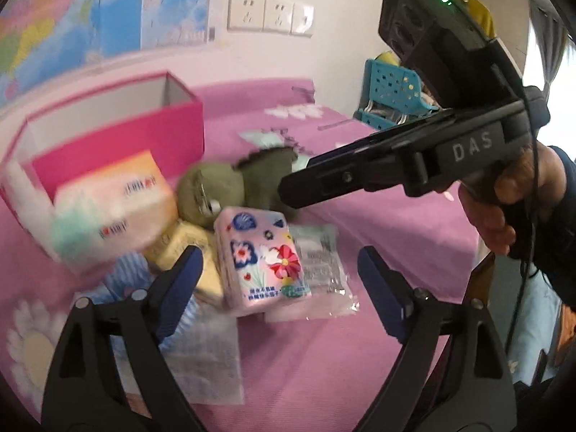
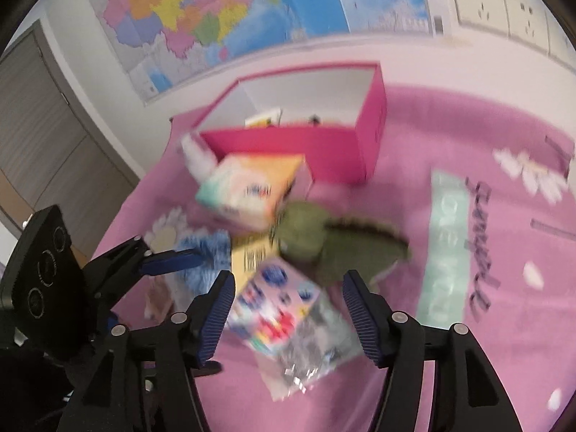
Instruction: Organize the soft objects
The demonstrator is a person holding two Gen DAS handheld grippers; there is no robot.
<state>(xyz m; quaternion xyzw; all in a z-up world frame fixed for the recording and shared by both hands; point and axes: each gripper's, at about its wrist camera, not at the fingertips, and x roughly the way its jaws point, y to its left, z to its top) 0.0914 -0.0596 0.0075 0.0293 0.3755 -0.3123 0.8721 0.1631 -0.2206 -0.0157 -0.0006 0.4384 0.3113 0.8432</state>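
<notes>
On the pink bedspread (image 1: 324, 360), a floral tissue pack (image 1: 261, 255) lay at six o'clock from the green plush toy (image 1: 230, 187). Left gripper (image 1: 280, 280) and right gripper (image 2: 288, 320) stood wide apart, holding nothing. Pink box (image 1: 118, 136) sat at ten o'clock.

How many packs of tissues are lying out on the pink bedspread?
2, as far as shows: a pastel pack leaning by the pink box, and a flowered pack beside the green plush dinosaur. More may be hidden in the pile or box.
</notes>
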